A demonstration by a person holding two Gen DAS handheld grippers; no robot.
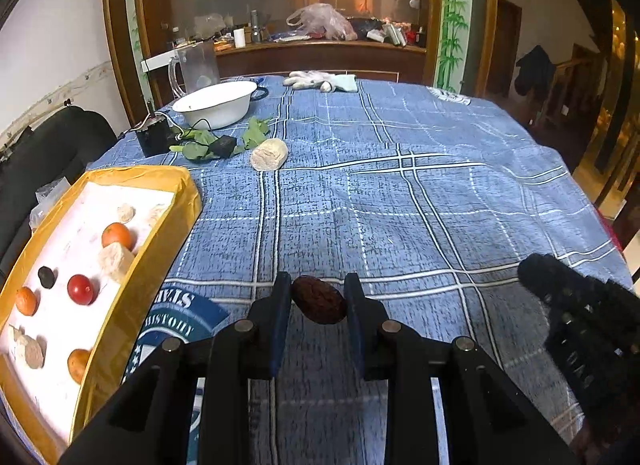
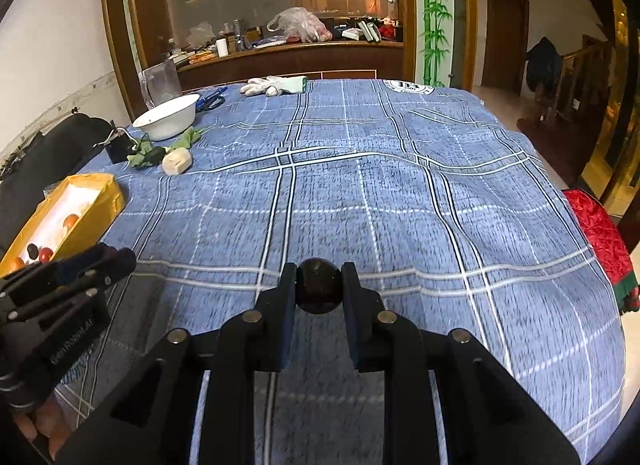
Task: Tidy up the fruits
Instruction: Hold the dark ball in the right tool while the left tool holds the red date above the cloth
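My left gripper [image 1: 318,299] is shut on a wrinkled dark red date [image 1: 319,300], held above the blue plaid cloth. My right gripper [image 2: 319,285] is shut on a round dark fruit [image 2: 319,285], also above the cloth. A yellow tray [image 1: 132,293] with a white floor lies at the left. In it sit two oranges [image 1: 116,235], a red tomato [image 1: 80,289], a small black fruit [image 1: 46,277], a brownish fruit [image 1: 78,364] and pale chunks. The right gripper shows at the left wrist view's right edge, and the left gripper appears at the right wrist view's lower left.
A pale bread-like lump [image 1: 269,154] lies on the cloth beyond the tray, by green leaves [image 1: 256,133] and a black box with wires [image 1: 153,136]. A white bowl [image 1: 216,104], a clear jug [image 1: 196,67] and a white glove [image 1: 320,81] sit at the far edge.
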